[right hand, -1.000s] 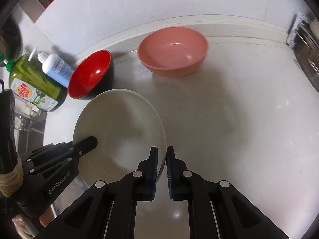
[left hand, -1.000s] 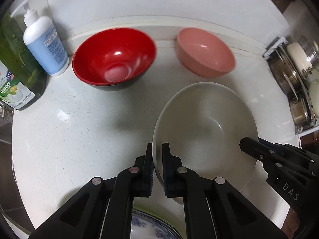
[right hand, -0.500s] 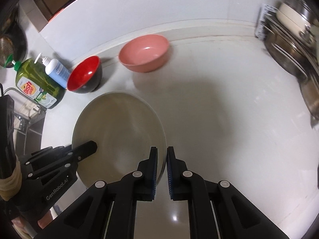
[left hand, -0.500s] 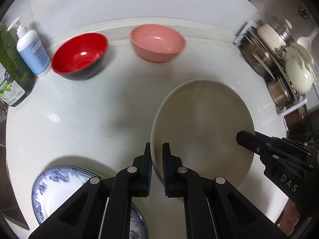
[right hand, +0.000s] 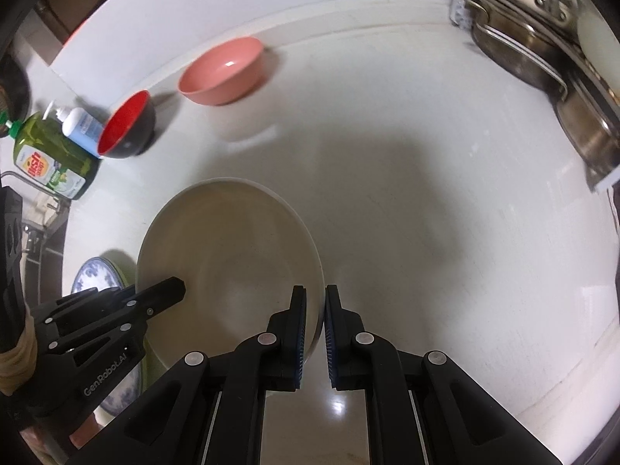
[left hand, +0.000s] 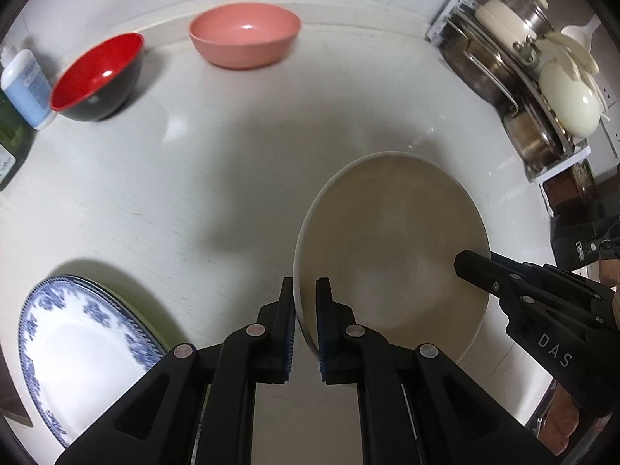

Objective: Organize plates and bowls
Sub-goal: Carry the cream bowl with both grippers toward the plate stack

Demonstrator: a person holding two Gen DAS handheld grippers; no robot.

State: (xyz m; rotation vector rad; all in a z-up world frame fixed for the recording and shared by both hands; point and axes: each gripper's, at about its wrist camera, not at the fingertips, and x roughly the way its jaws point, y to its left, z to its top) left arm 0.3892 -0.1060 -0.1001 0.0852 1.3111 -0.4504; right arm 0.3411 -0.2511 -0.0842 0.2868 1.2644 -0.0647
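The left gripper (left hand: 306,325) and right gripper (right hand: 314,333) each pinch opposite rims of the cream bowl (left hand: 391,255), held low in both frames above the white counter (left hand: 193,178). A blue-patterned plate (left hand: 77,345) lies lower left; a red bowl (left hand: 97,77) and pink bowl (left hand: 245,35) sit upper left.

Both hand-held grippers (right hand: 314,333) clamp the beige bowl's (right hand: 232,255) rim above the counter (right hand: 445,213).
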